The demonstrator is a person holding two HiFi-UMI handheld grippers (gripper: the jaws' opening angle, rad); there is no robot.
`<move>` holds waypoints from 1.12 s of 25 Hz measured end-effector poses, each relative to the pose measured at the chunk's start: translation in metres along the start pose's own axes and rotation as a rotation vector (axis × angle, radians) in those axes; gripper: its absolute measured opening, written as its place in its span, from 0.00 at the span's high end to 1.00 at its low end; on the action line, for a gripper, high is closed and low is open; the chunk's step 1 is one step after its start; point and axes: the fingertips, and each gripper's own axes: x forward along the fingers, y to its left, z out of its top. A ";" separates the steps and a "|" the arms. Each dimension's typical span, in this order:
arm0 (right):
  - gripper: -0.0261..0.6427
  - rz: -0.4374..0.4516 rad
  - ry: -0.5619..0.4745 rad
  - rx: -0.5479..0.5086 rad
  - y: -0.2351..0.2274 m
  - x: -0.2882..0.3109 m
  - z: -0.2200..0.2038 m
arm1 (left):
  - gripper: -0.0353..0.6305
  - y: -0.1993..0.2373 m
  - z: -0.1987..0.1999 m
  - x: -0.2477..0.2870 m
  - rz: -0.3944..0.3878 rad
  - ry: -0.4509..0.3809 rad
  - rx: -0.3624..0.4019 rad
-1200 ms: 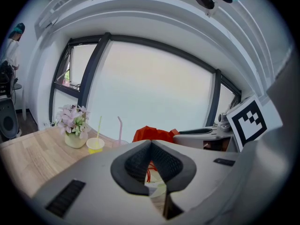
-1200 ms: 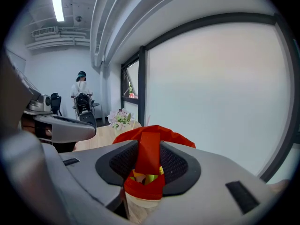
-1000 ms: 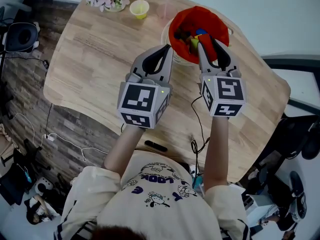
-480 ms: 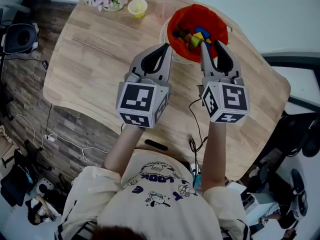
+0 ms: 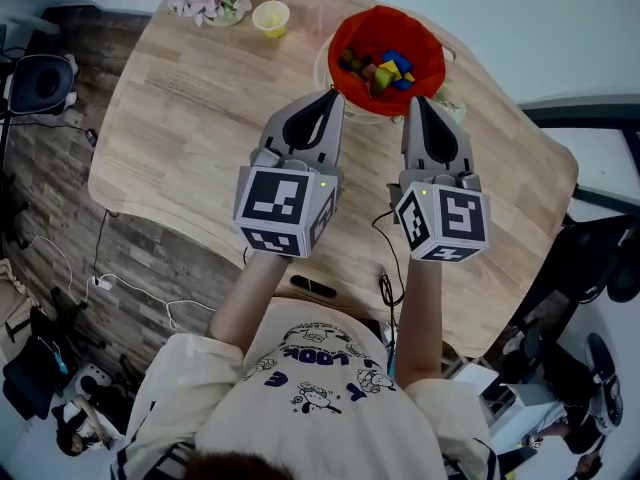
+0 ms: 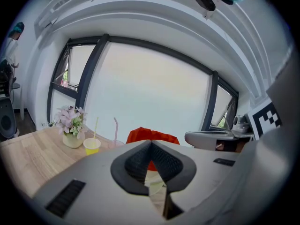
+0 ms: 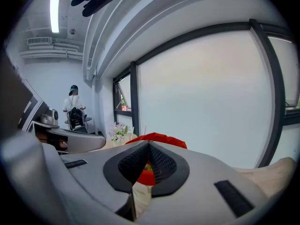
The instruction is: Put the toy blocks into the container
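Short of the red container, right gripper backed off, jaws just closed on nothing; left gripper clenched empty; toy blocks inside, so drop looks done.

Your left gripper hid the lower part of the red bowl-shaped container in its own view; from overhead, the coloured toy blocks were too small to count.
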 end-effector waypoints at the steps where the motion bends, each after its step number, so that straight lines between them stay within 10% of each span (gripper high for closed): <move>1: 0.96 -0.004 -0.004 0.005 0.001 -0.003 0.000 | 0.90 -0.002 0.000 -0.001 -0.003 -0.001 0.002; 28: 0.97 -0.115 -0.083 0.069 0.011 -0.063 0.000 | 0.90 -0.036 0.005 -0.037 -0.028 -0.030 0.043</move>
